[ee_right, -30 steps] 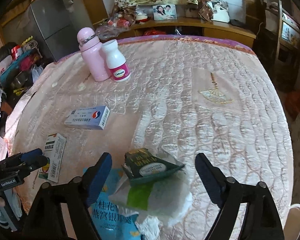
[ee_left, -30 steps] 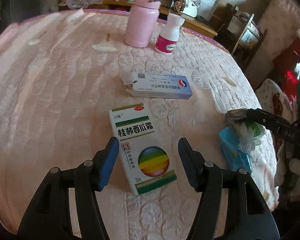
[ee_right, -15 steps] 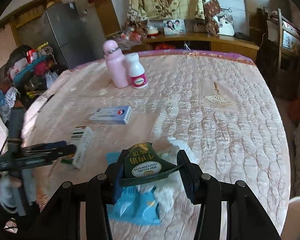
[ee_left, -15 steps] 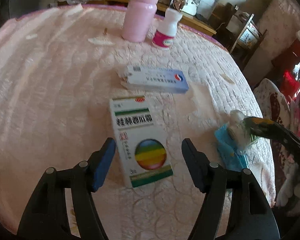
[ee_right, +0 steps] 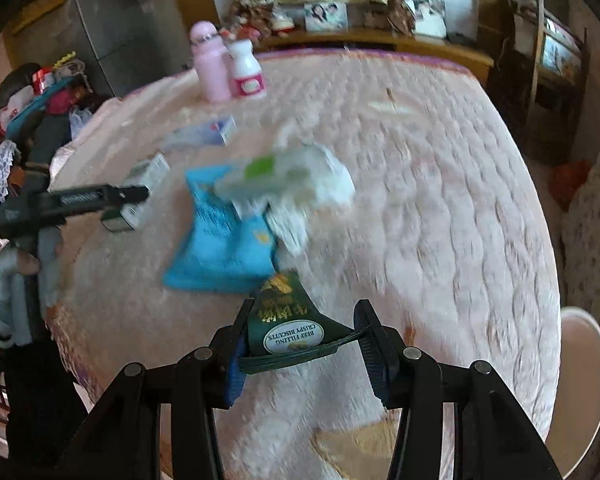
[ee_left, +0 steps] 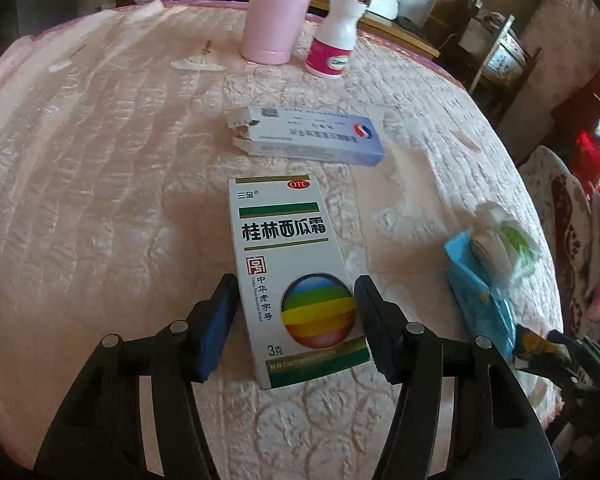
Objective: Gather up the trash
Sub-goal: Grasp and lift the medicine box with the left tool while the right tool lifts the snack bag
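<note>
Left gripper (ee_left: 294,316) closing around white medicine box (ee_left: 290,272), right gripper (ee_right: 300,346) pinching green biscuit wrapper (ee_right: 290,328), blue box (ee_left: 312,136) end torn open

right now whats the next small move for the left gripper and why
Probably finish closing. The left gripper straddles the lower end of the white medicine box, its jaws closing with the box between them but slim gaps left at the pads. The right gripper already pinches the green biscuit wrapper, so the box looks like the next pickup.
</note>
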Motion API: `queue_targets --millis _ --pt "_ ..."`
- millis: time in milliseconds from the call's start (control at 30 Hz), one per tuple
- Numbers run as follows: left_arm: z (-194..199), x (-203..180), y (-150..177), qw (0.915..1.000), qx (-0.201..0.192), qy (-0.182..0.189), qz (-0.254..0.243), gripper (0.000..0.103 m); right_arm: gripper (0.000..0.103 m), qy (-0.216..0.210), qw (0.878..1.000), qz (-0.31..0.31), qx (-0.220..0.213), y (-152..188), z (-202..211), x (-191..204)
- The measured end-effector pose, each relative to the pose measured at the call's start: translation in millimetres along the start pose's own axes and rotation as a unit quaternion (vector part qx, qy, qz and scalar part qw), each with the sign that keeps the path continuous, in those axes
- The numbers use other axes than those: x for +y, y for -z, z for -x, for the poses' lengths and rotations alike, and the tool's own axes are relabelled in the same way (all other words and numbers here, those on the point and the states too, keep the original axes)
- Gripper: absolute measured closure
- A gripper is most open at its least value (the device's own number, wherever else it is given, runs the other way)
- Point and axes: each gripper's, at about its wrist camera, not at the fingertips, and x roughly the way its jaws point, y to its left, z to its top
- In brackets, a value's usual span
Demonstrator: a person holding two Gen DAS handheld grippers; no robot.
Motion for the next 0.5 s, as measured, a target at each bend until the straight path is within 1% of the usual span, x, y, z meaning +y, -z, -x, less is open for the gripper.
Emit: queue_targets --millis 33,100,167,200,233,300,367,467,500 --pt "4 -2 2 1.0000 -0.001 0.003 -0.005 0.045 0.056 0.000 1.000 0.001 0.012 4 -2 -1" --pt "13 -9 6 0.9998 -0.005 0.014 -0.017 0.045 0.050 -0.001 0.999 0.008 0.035 9 -6 0" --pt "22 -17 10 0.9992 -0.011 0.023 -0.031 0.045 0.049 -0.001 0.999 0.017 0.050 13 -9 2" --pt "25 -20 11 0.9990 -0.013 0.026 -0.035 0.045 0.044 -0.003 0.998 0.020 0.054 15 -9 4" --pt "29 -24 13 0.9987 -0.013 0.030 -0.040 0.045 0.037 -0.004 0.998 0.023 0.057 15 -9 5" --pt "35 -31 16 0.9981 -0.014 0.039 -0.046 0.045 0.032 -0.007 0.998 0.027 0.053 14 -6 7" --pt "41 -37 19 0.9974 -0.019 0.044 -0.054 0.045 0.032 -0.006 0.998 0.031 0.051 13 -6 8" --pt "50 -45 23 0.9964 -0.025 0.052 -0.062 0.046 0.032 -0.006 0.997 0.039 0.060 13 -14 14" --pt "53 -47 24 0.9961 -0.026 0.055 -0.063 0.046 0.039 -0.009 0.997 0.043 0.064 15 -18 17"
